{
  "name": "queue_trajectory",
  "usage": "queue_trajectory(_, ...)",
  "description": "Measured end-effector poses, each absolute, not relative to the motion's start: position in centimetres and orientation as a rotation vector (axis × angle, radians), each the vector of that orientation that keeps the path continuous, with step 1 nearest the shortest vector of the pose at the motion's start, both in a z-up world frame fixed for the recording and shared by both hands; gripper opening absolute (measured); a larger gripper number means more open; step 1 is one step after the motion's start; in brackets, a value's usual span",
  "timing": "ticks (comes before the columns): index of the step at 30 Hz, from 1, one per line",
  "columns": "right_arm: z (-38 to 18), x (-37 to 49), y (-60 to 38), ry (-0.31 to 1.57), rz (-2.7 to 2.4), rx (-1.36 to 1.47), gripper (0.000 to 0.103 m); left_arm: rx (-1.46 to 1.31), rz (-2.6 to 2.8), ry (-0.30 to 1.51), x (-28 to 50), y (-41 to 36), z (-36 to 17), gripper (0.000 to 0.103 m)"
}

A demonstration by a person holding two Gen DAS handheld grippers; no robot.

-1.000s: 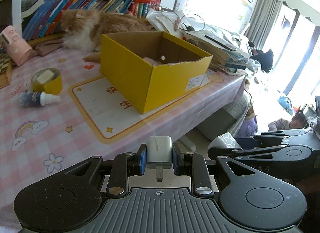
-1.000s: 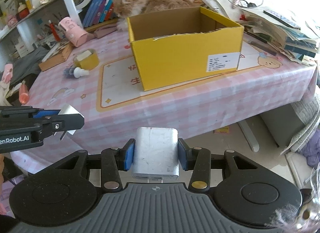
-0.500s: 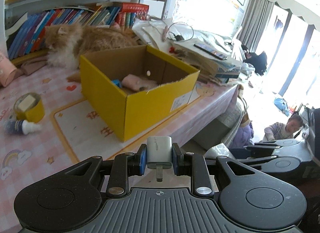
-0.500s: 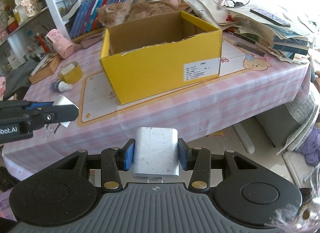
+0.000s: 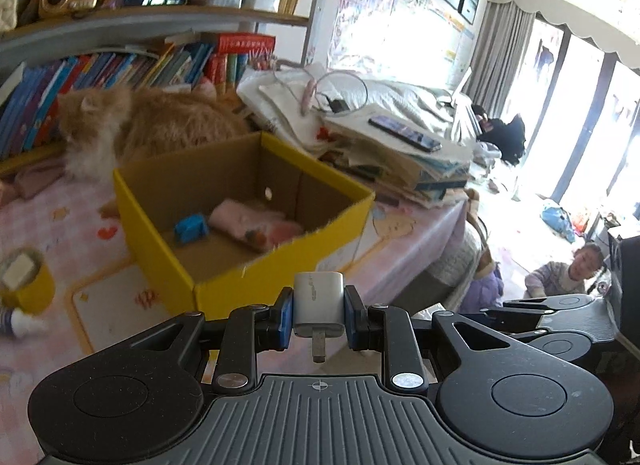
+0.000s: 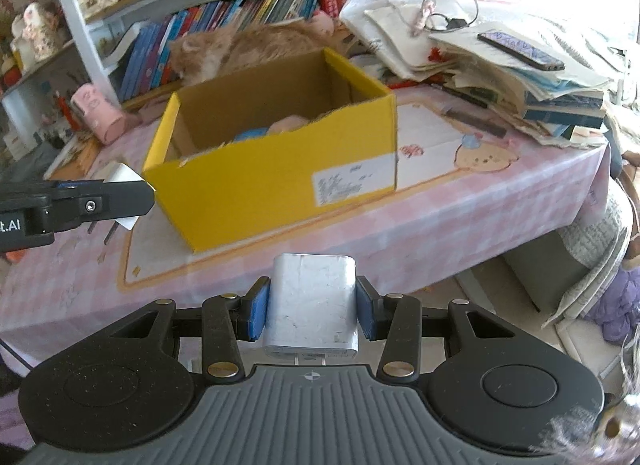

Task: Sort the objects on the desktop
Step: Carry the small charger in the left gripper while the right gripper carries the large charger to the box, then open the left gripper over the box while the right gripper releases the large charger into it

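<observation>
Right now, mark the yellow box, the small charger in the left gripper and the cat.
yellow box [image 5: 256, 289]: left wrist view, on its near outer wall.
small charger [image 5: 319, 301]: left wrist view, on its white body between the blue pads.
cat [image 5: 168, 121]: left wrist view, on its furry back behind the box.

Ahead of your left jaws sits the open box [image 5: 240, 233] on the table [image 5: 420, 225], with a cat [image 5: 152, 121] behind it, a paper stack [image 5: 384, 153] to its right, and a tape roll [image 5: 24, 285] far left.
</observation>
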State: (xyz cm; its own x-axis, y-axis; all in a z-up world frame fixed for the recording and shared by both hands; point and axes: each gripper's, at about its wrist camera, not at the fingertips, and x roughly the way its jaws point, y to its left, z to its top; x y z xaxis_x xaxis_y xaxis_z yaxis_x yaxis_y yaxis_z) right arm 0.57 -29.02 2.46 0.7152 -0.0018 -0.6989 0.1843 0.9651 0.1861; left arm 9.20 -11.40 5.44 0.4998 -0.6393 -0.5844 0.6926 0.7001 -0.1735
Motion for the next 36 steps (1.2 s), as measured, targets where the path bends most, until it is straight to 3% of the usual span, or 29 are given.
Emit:
queue_trajectory(21,8.0,11.7,-34.8,0.529,0.137,0.179,0.041,0.200,-0.594,0.587,14.9,-16.8,7.5,0.024)
queue_trajectory(36,4.8,17.5,-35.5,0.617,0.224,0.171,0.041,0.262,-0.516,0.679,18.0,-19.1,4.5,0.024)
